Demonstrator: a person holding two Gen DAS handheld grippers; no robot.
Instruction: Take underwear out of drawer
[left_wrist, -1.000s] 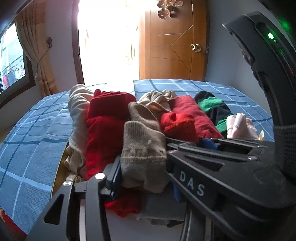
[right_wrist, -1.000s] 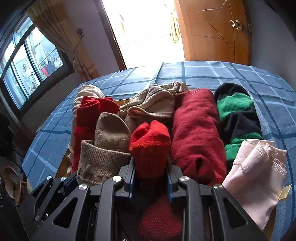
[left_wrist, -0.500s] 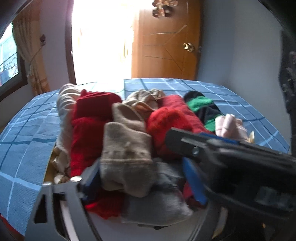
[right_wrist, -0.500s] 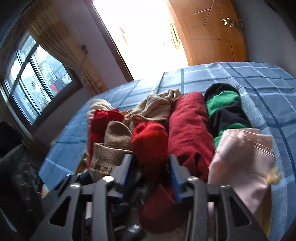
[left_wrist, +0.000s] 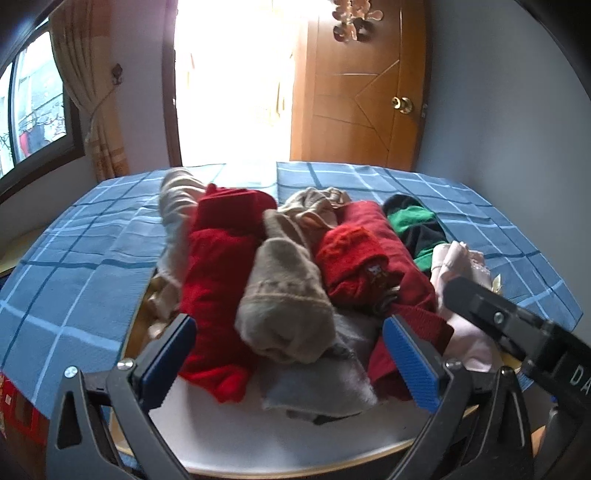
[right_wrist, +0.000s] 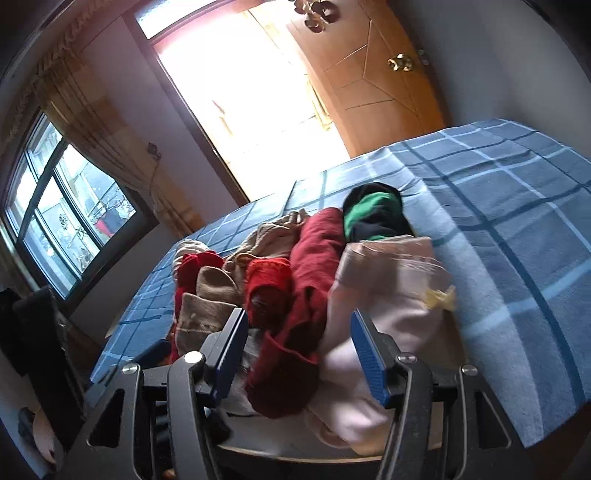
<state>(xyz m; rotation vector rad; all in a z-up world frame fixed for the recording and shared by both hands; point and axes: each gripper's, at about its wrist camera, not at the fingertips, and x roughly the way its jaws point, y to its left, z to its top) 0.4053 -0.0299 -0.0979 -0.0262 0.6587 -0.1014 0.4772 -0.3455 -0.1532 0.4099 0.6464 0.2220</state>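
Both grippers, left (left_wrist: 290, 354) and right (right_wrist: 295, 354), are being held with jaws just opened and empty, a beige roll (left_wrist: 284, 306) and a red roll (right_wrist: 267, 288) released among underwear in the drawer (left_wrist: 258, 446).

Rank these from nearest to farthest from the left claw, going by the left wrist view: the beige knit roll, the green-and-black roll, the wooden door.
1. Beige knit roll: lying between the open left claw jaws, untouched.
2. Green-and-black roll: farther back, on the pile's right side.
3. Wooden door: beyond the blue checked bedspread, upper right.
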